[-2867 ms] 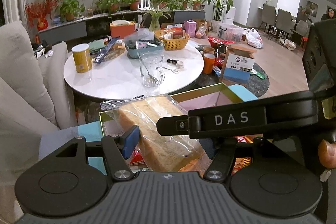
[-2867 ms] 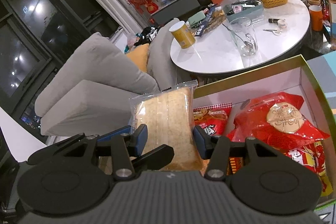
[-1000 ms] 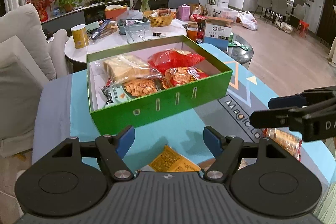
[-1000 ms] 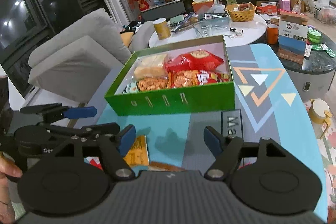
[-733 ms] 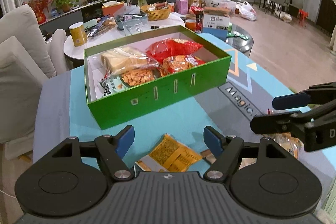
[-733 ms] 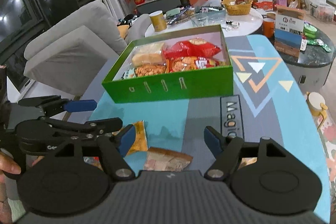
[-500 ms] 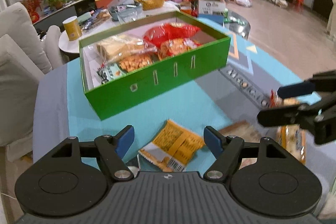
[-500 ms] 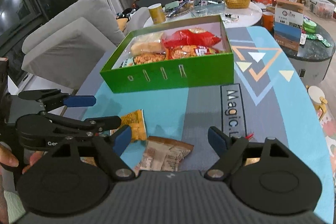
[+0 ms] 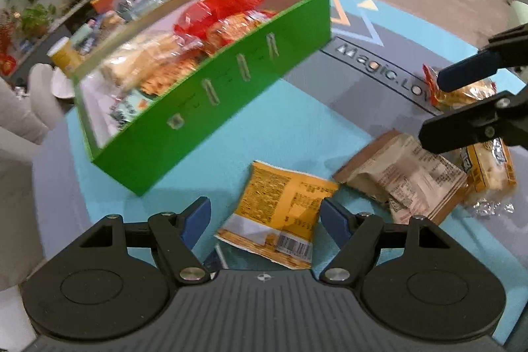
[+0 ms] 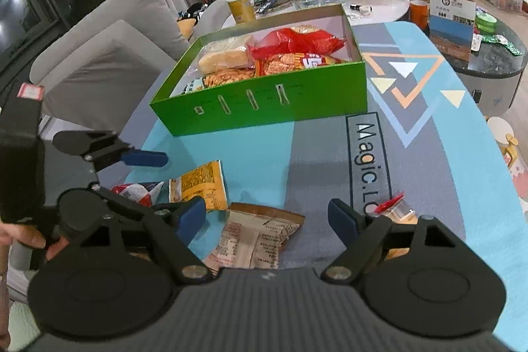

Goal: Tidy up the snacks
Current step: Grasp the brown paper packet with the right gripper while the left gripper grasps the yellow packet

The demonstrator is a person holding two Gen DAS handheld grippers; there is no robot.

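A green box (image 9: pixel 231 88) (image 10: pixel 323 101) on the blue mat holds bread, red bags and cracker packs. My left gripper (image 9: pixel 265 215) is open and empty, low over a yellow snack packet (image 9: pixel 283 207) (image 10: pixel 201 183). My right gripper (image 10: pixel 265 218) is open and empty, over a brown paper packet (image 10: pixel 257 240) (image 9: pixel 406 174). A clear pack with a red end (image 10: pixel 396 207) (image 9: pixel 462 93) lies at its right finger. The right gripper shows in the left wrist view (image 9: pixel 462 108); the left gripper shows in the right wrist view (image 10: pixel 158 183).
A red-and-white packet (image 10: pixel 138 190) lies beside the yellow one. A yellow-labelled pack (image 9: pixel 491 164) lies right of the brown one. A grey sofa (image 10: pixel 109 55) stands left of the table. A cluttered white round table (image 10: pixel 379 5) and a dark side table (image 10: pixel 495 55) stand behind.
Both grippers, earlier shut on the bread at the box, have let go and pulled back and down toward the loose packets near the table's front. Both are now open.
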